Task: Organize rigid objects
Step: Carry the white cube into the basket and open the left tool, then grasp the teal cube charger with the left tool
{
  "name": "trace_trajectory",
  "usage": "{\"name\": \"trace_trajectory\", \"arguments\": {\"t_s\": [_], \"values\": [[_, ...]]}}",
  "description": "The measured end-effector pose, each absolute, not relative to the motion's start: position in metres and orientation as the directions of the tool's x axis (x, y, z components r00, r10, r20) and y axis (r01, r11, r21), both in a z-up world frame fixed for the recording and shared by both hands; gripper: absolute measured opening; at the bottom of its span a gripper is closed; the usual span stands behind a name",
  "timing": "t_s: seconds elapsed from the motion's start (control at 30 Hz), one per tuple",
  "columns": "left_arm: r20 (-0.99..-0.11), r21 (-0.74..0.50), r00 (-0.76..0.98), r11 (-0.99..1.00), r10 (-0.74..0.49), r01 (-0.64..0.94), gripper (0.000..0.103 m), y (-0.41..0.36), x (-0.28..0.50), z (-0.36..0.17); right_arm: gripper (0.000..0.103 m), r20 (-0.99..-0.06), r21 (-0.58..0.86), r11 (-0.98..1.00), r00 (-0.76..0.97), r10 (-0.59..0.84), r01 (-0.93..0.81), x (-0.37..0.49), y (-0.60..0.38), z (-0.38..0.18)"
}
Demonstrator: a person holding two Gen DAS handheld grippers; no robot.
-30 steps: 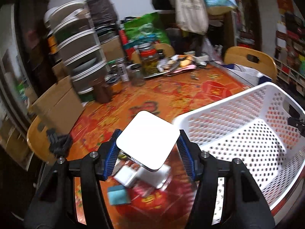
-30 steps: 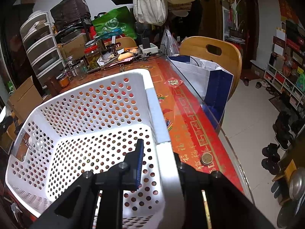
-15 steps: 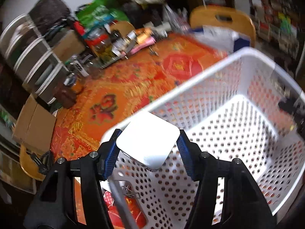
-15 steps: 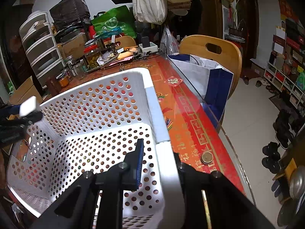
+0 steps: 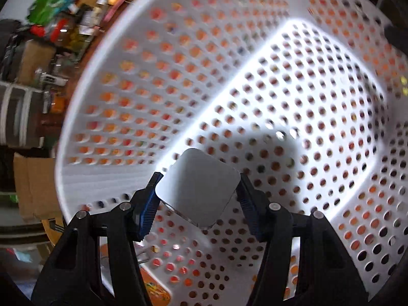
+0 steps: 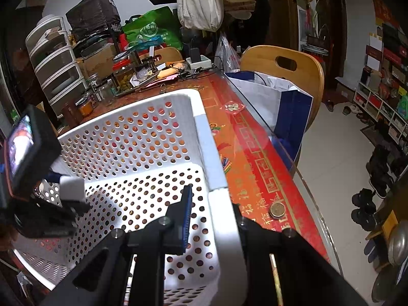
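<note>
left gripper (image 5: 197, 193) clenched on white box (image 5: 198, 186), low over basket (image 5: 318, 81) floor, near-left | right gripper (image 6: 211, 211) clamps near-right rim | basket bare: first drop pending

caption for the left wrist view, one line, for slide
Left gripper holds a white rounded-square plastic box inside the white perforated plastic basket.

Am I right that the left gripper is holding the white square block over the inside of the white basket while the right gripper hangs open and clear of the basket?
Not quite. The right gripper is not clear: the right wrist view shows its jaws shut on the rim of the white basket. The rest holds: the left gripper holds the white square block over the basket's inside.
</note>
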State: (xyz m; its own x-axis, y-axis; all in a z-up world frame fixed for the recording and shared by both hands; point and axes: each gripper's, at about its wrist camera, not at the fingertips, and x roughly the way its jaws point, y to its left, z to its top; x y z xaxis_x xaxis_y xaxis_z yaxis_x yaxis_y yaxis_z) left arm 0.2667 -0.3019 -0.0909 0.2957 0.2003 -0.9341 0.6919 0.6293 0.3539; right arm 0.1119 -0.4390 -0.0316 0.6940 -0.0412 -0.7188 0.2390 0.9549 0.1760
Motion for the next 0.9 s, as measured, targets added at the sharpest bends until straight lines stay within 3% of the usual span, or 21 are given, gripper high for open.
{"name": "trace_trajectory", "arguments": {"t_s": [0.03,0.1,0.13,0.17,0.37,0.53,0.6,0.67,0.77,0.9], "values": [[-0.938,0.344,0.287,0.627,0.195,0.699,0.056,-0.302,0.265,-0.092,0.016,-0.719,0.176,0.955,0.694,-0.039,0.237,0.112,-0.439,-0.032],[-0.936,0.348,0.299,0.624,0.187,0.700,0.071,-0.303,0.263,-0.092,0.016,-0.720,0.177,0.956,0.693,-0.036,0.235,0.112,-0.439,-0.032],[-0.931,0.358,0.319,0.627,0.180,0.692,0.088,-0.303,0.262,-0.089,0.016,-0.721,0.176,0.956,0.692,-0.037,0.235,0.112,-0.440,-0.032],[-0.927,0.357,0.341,0.641,0.156,0.679,0.098,-0.301,0.261,-0.083,0.016,-0.721,0.174,0.956,0.692,-0.038,0.235,0.112,-0.439,-0.032],[-0.891,0.314,0.453,0.741,0.015,0.593,0.099,-0.263,0.245,-0.033,0.016,-0.728,0.163,0.958,0.684,-0.045,0.237,0.114,-0.439,-0.031],[-0.802,0.129,0.578,0.902,-0.149,0.411,0.101,-0.138,0.223,0.043,0.016,-0.739,0.138,0.962,0.671,-0.059,0.237,0.116,-0.438,-0.030],[-0.767,0.065,0.623,0.949,-0.151,0.310,0.103,-0.076,0.218,0.055,0.016,-0.740,0.138,0.961,0.670,-0.060,0.238,0.116,-0.439,-0.030],[-0.747,0.037,0.656,0.977,-0.114,0.212,0.103,-0.026,0.209,0.051,0.016,-0.739,0.140,0.961,0.672,-0.059,0.238,0.116,-0.439,-0.030],[-0.806,0.017,0.589,0.991,-0.064,0.132,0.103,0.021,0.205,0.004,0.016,-0.733,0.148,0.961,0.678,-0.053,0.235,0.117,-0.439,-0.029],[-0.854,-0.105,0.501,0.989,-0.143,0.103,0.103,0.047,0.208,-0.056,0.016,-0.733,0.140,0.961,0.677,-0.061,0.238,0.119,-0.438,-0.029]]}}
